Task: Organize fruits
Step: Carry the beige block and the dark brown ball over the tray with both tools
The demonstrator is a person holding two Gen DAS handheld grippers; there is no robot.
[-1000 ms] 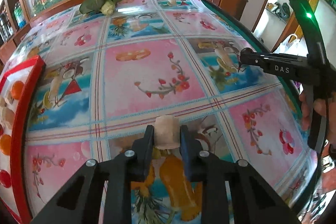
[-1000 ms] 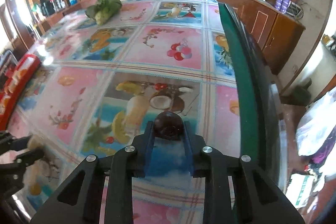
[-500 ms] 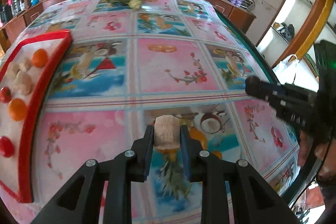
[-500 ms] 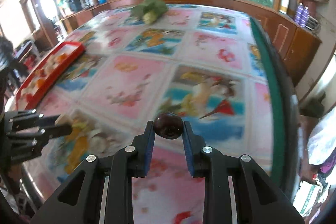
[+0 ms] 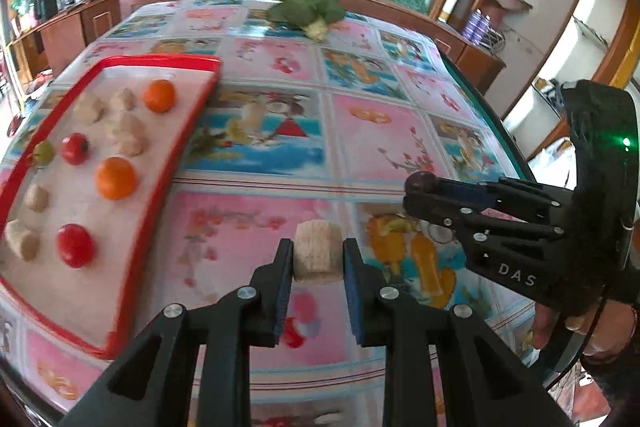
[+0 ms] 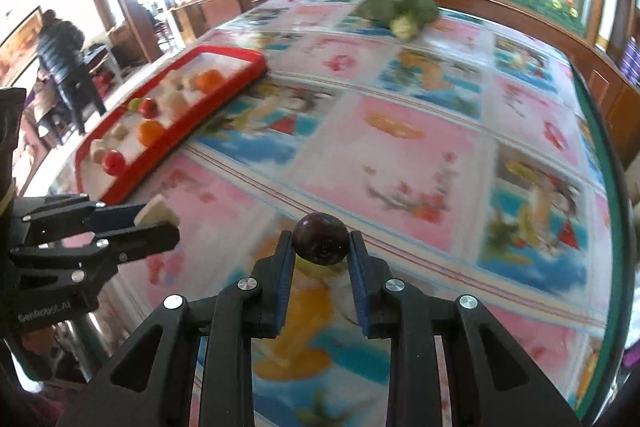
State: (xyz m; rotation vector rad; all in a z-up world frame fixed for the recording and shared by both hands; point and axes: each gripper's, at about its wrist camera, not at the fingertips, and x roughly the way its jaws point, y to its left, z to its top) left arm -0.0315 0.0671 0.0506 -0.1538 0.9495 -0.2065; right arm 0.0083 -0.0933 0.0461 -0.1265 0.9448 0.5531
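Left wrist view: we see our left gripper [image 5: 318,261] clamping a beige chunk [image 5: 317,256], right gripper [image 6: 321,251] pinching a dark plum [image 6: 320,243], both above the tablecloth [image 5: 380,147]; red tray [image 5: 160,183] cut off left, contents blurred.

Between the red tray [image 5: 168,171] and the right gripper [image 5: 420,187], the desk [image 5: 360,131] lay open. The tray held oranges [image 5: 116,178], tomatoes [image 5: 75,245] and pale chunks [image 5: 127,131], with bare patches along its near rim. Broccoli [image 5: 310,11] sat at the far edge.
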